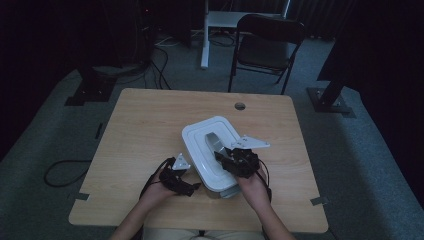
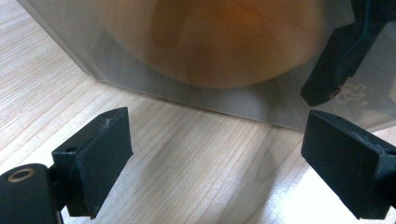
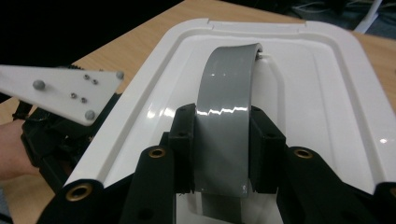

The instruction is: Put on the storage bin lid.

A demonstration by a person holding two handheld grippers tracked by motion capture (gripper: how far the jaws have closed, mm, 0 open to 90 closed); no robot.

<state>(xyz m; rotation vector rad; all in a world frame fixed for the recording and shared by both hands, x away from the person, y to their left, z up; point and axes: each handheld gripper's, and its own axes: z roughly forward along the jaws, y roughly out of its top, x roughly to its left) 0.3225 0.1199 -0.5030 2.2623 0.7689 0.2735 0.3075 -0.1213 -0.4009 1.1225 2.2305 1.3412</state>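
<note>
**Right gripper's got the lid handle**

White-lidded container sits just toward 5 o'clock of the table centre. Right gripper is clamped on the grey handle up top. Left gripper, at the box's 8 o'clock, has fingers spread wide, holding nothing.

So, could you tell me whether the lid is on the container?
On: the white lid sits flat across the container; the right gripper clamps its grey handle.

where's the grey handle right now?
The grey handle arches over the middle of the white lid, clamped between the right gripper. In the high view the box sits at the table's near-centre, the left gripper open beside it.
</note>
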